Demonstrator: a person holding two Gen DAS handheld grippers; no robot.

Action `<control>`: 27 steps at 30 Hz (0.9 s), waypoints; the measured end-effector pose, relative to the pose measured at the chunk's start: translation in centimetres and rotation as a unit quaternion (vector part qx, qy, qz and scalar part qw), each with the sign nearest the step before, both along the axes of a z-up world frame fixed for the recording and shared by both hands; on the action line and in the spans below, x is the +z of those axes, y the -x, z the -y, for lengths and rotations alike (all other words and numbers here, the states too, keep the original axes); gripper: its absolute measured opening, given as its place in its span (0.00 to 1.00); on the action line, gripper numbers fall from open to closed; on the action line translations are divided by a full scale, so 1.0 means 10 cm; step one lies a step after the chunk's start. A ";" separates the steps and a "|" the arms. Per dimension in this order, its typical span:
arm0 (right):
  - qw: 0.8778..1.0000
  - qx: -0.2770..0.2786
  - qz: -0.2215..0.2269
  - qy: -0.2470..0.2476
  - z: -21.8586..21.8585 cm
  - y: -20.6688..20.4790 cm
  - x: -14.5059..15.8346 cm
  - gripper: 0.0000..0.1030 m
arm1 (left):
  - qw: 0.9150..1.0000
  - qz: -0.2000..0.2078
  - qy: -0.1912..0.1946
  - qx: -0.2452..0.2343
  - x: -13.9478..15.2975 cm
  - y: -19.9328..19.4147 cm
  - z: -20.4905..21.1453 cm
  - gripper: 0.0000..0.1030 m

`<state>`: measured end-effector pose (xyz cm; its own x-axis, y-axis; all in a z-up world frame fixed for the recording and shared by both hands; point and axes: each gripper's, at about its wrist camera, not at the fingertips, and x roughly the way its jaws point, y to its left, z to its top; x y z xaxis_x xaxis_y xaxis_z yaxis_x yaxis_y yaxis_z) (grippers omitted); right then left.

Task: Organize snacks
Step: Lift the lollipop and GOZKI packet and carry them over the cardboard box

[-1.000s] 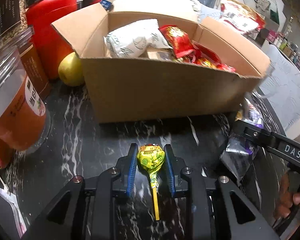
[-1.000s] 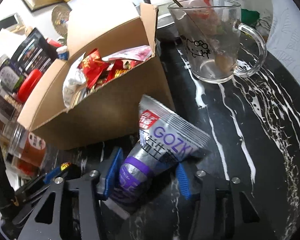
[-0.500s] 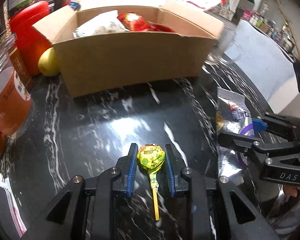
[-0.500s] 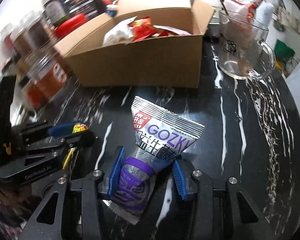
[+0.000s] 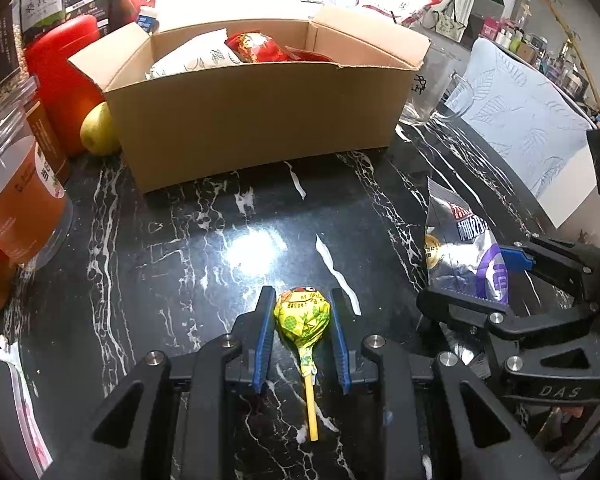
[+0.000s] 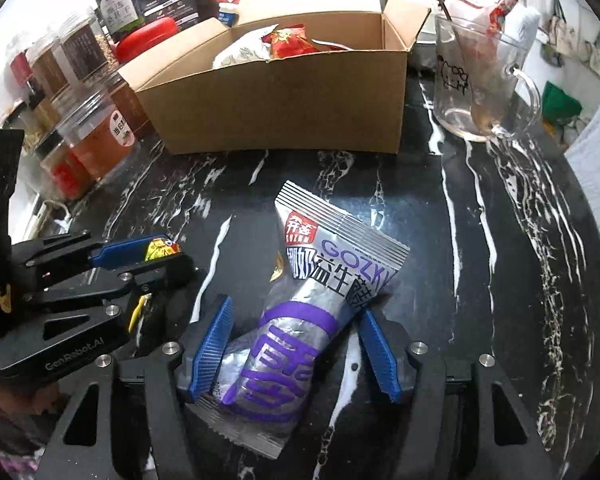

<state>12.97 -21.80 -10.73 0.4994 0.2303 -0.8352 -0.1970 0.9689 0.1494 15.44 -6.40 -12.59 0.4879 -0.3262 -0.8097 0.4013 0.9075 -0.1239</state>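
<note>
My left gripper (image 5: 302,322) is shut on a yellow-green wrapped lollipop (image 5: 302,317), its yellow stick pointing back toward me, low over the black marble counter (image 5: 204,264). My right gripper (image 6: 296,340) is shut on a silver and purple GOZKY snack packet (image 6: 320,280), which also shows in the left wrist view (image 5: 460,248). An open cardboard box (image 5: 260,116) with white and red snack packets inside stands at the back; it also shows in the right wrist view (image 6: 284,104). The left gripper appears at the left of the right wrist view (image 6: 156,254).
Clear jars with orange contents (image 5: 12,200), a red container (image 5: 64,76) and a yellow-green fruit (image 5: 96,130) stand left of the box. A glass Hello Kitty mug (image 6: 476,80) stands right of it. More jars (image 6: 96,132) line the left side.
Both grippers have pulled back from the box with their snacks held; the box now sits farther away. The right gripper has turned to face the box's long side.
</note>
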 end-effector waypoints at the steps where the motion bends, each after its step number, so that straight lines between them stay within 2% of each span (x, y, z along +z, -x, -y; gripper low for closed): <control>1: 1.000 -0.003 0.004 0.002 0.00 0.01 -0.01 0.50 | 1.000 0.002 0.004 0.003 0.00 0.01 -0.01 0.25; 2: 1.000 -0.006 0.010 0.006 0.00 0.02 -0.01 0.38 | 1.000 0.003 0.005 0.005 -0.01 0.01 -0.02 0.25; 3: 1.000 -0.003 0.013 0.002 0.00 0.03 -0.01 0.31 | 1.000 0.004 0.005 0.004 -0.01 0.02 -0.03 0.25; 5: 1.000 0.003 0.018 -0.004 -0.01 0.06 -0.02 0.28 | 1.000 0.003 0.008 0.006 0.00 0.03 -0.06 0.25; 8: 1.000 0.001 0.026 -0.007 -0.02 0.11 -0.03 0.27 | 1.000 -0.001 0.014 0.007 0.00 0.07 -0.11 0.25; 13: 0.998 0.009 0.030 -0.047 0.03 0.20 0.02 0.27 | 1.000 -0.005 0.028 0.008 0.02 0.12 -0.15 0.25; 21: 0.996 0.030 0.040 -0.074 -0.05 0.32 0.11 0.27 | 0.998 0.018 0.046 0.024 0.19 0.26 -0.25 0.25; 27: 0.995 0.033 0.051 -0.075 -0.13 0.43 0.18 0.27 | 0.998 0.036 0.052 0.028 0.33 0.40 -0.32 0.25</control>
<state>8.64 -20.52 -8.97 0.5598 0.3839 -0.7344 -0.2815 0.9216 0.2672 11.48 -3.25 -9.32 0.5628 -0.3770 -0.7356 0.3616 0.9126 -0.1910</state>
